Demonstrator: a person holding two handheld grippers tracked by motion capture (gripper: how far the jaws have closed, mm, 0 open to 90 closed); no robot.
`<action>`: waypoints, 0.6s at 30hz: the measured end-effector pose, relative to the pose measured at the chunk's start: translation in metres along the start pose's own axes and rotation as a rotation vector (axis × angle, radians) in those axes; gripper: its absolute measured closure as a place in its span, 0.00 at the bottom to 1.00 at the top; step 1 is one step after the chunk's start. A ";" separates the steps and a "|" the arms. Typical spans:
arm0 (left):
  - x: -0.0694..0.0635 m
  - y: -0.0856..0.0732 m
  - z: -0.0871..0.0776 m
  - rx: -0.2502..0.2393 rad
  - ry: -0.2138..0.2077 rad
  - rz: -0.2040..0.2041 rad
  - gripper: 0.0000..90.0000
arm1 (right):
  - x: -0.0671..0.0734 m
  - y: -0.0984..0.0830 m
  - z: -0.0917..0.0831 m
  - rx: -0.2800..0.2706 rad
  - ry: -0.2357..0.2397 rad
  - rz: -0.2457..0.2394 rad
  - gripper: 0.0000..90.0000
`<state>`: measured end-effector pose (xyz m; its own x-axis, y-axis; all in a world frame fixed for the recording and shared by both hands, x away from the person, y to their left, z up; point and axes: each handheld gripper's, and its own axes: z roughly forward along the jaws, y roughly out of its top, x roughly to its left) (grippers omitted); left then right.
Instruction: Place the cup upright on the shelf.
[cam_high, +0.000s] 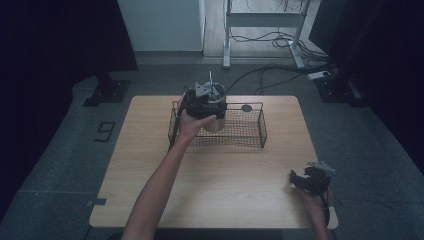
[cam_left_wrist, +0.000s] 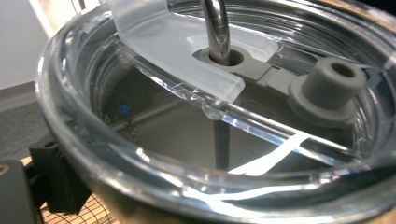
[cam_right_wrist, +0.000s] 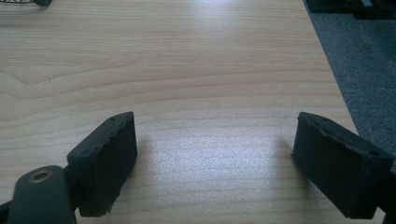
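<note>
A steel tumbler (cam_high: 215, 121) with a clear lid (cam_left_wrist: 154, 135), a metal straw (cam_left_wrist: 216, 28) and a grey stopper (cam_left_wrist: 332, 85) hangs over the left end of a black wire basket (cam_high: 252, 131). My left gripper (cam_high: 202, 103) is shut on the tumbler's upper part, and one black pad (cam_left_wrist: 60, 183) presses against its side. The tumbler's lower end sits inside the basket walls; whether it touches the floor I cannot tell. Near the table's front right corner my right gripper (cam_high: 295, 180) rests low over the bare wood (cam_right_wrist: 187, 56), open with nothing between its jaws (cam_right_wrist: 215, 163).
A small dark disc (cam_high: 246, 107) lies at the basket's far side. The wooden table (cam_high: 220, 200) stands on grey carpet. Behind it are a white desk frame (cam_high: 265, 20), cables on the floor (cam_high: 270, 75) and dark stands at both sides.
</note>
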<state>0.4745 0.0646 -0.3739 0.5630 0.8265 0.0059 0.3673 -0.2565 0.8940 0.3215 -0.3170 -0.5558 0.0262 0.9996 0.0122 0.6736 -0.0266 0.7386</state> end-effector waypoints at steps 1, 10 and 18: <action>0.001 -0.001 0.002 0.001 0.001 -0.002 0.05 | 0.000 0.000 0.000 0.000 0.000 0.000 0.15; 0.005 -0.013 0.027 0.033 0.014 -0.023 0.05 | 0.000 0.000 0.000 0.000 0.000 0.000 0.15; 0.005 -0.025 0.042 0.059 0.023 -0.033 0.04 | 0.000 0.000 0.000 0.000 0.000 0.000 0.15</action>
<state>0.4988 0.0539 -0.4148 0.5332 0.8459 -0.0124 0.4287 -0.2576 0.8659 0.3215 -0.3170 -0.5558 0.0257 0.9996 0.0121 0.6734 -0.0262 0.7388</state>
